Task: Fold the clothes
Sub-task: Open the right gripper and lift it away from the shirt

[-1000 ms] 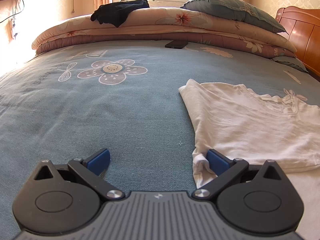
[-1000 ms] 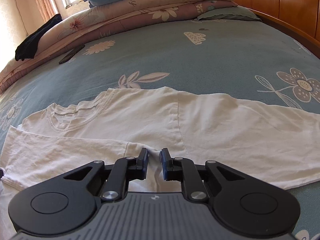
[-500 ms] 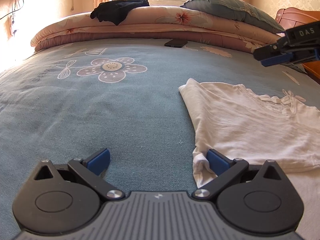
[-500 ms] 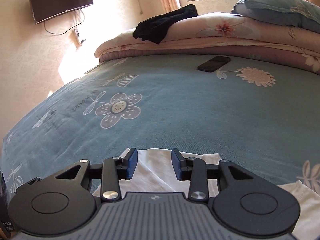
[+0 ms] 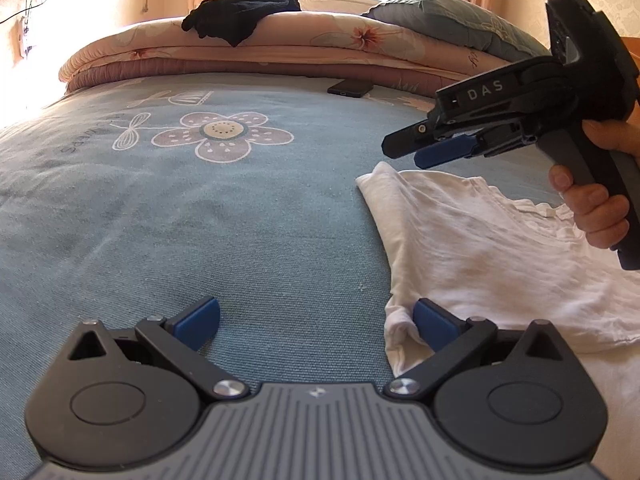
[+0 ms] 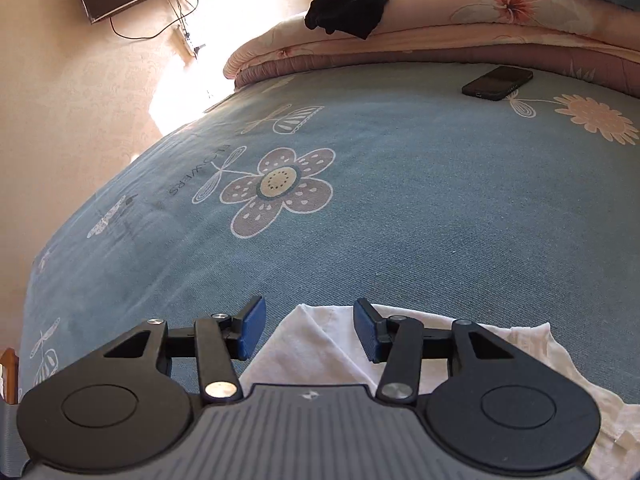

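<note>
- The left claw (image 5: 316,326) lies low on the bed (image 5: 240,220), fingers spread wide and released; its right pad (image 5: 434,322) touches the bunched near corner of the white T-shirt (image 5: 488,248), its left pad rests on bare blue bedspread.
- The right claw (image 6: 306,330) hovers above the shirt's far corner (image 6: 316,340), also spread and gripping nothing; from the left wrist view it hangs in the air, held by a hand (image 5: 600,200), pointing down toward that corner.
- The shirt lies flat on the bed with its neckline showing; part of it seems already doubled over, though how many folds it carries I cannot tell.
- Judged step: both claws are lining up on the 2 corners of 1 edge.
- The next move calls for lowering the right claw until cloth sits between its pads, sliding the left claw further over its corner, then clenching both evenly.
- A phone (image 6: 498,82) and a dark garment (image 5: 244,16) lie well apart.
</note>
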Action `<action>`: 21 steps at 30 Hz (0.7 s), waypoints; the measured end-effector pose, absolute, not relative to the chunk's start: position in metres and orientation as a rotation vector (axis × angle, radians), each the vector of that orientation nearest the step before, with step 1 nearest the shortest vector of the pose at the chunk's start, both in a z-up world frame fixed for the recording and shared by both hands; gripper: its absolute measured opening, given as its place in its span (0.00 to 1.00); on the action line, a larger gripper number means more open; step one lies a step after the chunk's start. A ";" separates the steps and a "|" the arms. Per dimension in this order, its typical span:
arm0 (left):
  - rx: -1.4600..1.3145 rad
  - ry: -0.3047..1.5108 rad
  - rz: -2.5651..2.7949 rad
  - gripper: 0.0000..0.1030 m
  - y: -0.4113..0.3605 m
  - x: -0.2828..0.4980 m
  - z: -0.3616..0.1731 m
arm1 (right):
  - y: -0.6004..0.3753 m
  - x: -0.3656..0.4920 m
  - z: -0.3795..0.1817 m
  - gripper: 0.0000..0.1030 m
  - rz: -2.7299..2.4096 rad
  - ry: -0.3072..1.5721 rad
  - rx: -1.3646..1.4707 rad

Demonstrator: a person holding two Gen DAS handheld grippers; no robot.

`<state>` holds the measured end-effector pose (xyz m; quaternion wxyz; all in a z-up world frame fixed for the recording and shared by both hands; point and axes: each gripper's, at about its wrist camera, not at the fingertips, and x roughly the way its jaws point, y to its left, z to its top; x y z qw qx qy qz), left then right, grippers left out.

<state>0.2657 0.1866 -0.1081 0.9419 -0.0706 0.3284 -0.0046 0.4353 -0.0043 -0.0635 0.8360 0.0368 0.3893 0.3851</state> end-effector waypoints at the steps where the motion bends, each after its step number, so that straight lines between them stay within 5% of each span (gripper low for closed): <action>1: -0.157 0.667 -0.011 0.99 0.188 0.265 -0.107 | -0.007 0.429 -0.063 0.37 0.829 0.816 0.080; 3: -0.183 0.663 -0.015 0.99 0.192 0.264 -0.106 | -0.007 0.419 -0.063 0.25 0.849 0.820 0.070; 21: -0.400 0.630 0.036 0.99 0.235 0.261 -0.105 | 0.004 0.394 -0.071 0.24 0.691 0.834 -0.155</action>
